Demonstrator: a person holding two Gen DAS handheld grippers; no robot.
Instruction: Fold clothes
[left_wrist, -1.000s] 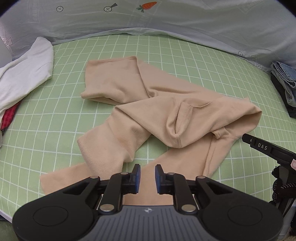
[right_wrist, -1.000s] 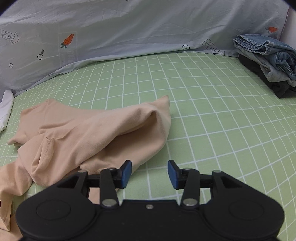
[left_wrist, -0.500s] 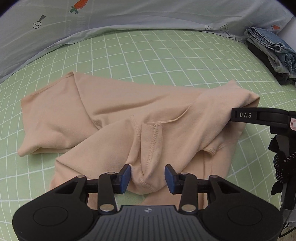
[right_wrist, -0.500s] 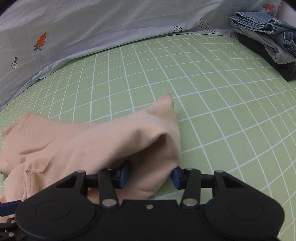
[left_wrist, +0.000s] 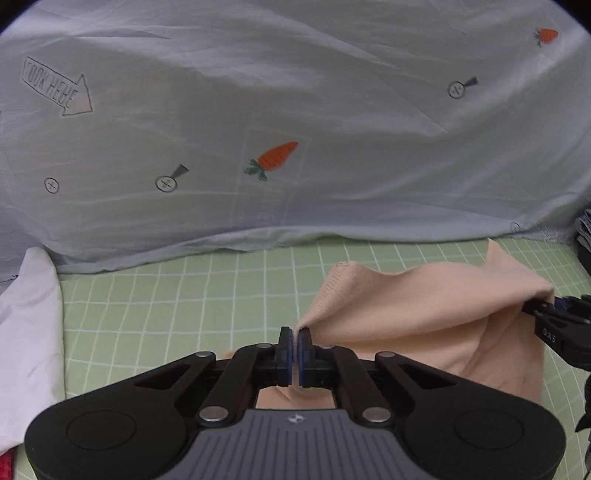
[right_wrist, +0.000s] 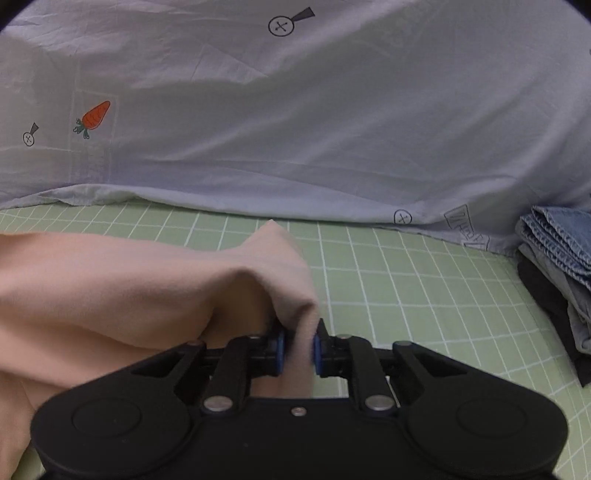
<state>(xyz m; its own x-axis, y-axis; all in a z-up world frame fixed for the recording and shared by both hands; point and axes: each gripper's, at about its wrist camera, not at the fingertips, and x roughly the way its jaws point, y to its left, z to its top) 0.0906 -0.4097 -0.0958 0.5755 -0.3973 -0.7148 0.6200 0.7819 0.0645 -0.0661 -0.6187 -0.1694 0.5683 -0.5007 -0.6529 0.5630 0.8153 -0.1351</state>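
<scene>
The beige garment (left_wrist: 424, 317) is held stretched above the green checked bed (left_wrist: 184, 295), its long axis running between the left hand-held gripper (left_wrist: 294, 338) and right hand-held gripper (right_wrist: 298, 345), each having just pinched one end.

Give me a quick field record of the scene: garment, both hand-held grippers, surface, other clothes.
garment: beige garment, lifted and stretched between both grippers
left hand-held gripper: shut on the garment's edge
right hand-held gripper: jaws just closing, pinching a thick bunch of the garment
surface: green checked sheet
backdrop: pale blue carrot-print sheet
other clothes: folded jeans pile on the right; white cloth on the left
</scene>
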